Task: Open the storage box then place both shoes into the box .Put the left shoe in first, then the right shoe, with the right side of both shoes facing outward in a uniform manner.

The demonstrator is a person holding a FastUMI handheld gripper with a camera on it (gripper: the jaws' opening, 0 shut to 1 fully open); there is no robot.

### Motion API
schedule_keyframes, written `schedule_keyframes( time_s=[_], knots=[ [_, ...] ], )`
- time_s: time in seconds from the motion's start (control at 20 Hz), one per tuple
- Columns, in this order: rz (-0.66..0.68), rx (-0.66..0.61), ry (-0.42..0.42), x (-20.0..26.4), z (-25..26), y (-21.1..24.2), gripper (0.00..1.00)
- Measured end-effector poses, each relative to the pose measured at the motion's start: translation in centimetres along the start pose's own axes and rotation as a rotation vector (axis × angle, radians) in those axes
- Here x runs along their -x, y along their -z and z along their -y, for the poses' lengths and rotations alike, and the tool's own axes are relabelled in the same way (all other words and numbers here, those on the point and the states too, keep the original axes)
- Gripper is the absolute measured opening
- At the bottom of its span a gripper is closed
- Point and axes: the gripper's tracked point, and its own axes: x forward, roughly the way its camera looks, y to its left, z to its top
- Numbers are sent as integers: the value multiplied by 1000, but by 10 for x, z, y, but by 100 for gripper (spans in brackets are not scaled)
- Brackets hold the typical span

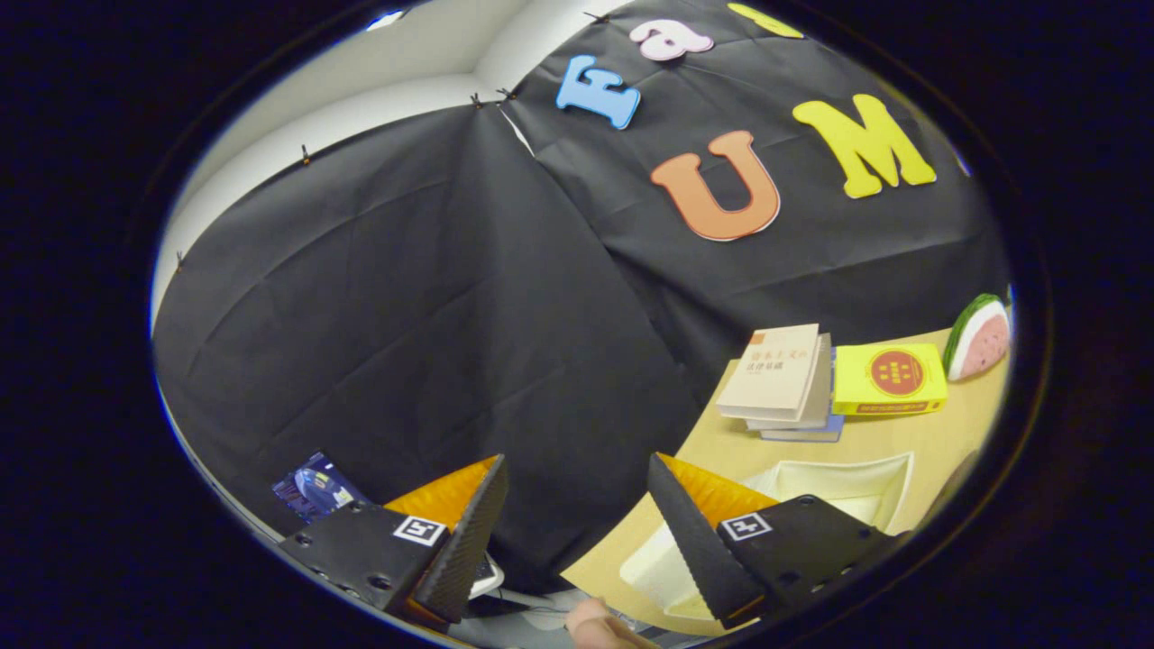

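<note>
Claw (577,532) spread wide, holding nothing, aimed mostly at the black wall. White box (843,482) at lower right of the frame, on the table (956,424), just behind the right finger (712,532); long axis seemingly running left-right. Shoes not spotted. Likely next: swing right and down toward the box.
</note>
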Motion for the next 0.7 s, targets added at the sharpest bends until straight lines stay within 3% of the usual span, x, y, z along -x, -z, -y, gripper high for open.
schedule_keyframes(
  time_s=[0.7],
  knots=[
    [-9, 66, 251, 111, 169, 39, 95]
  ],
)
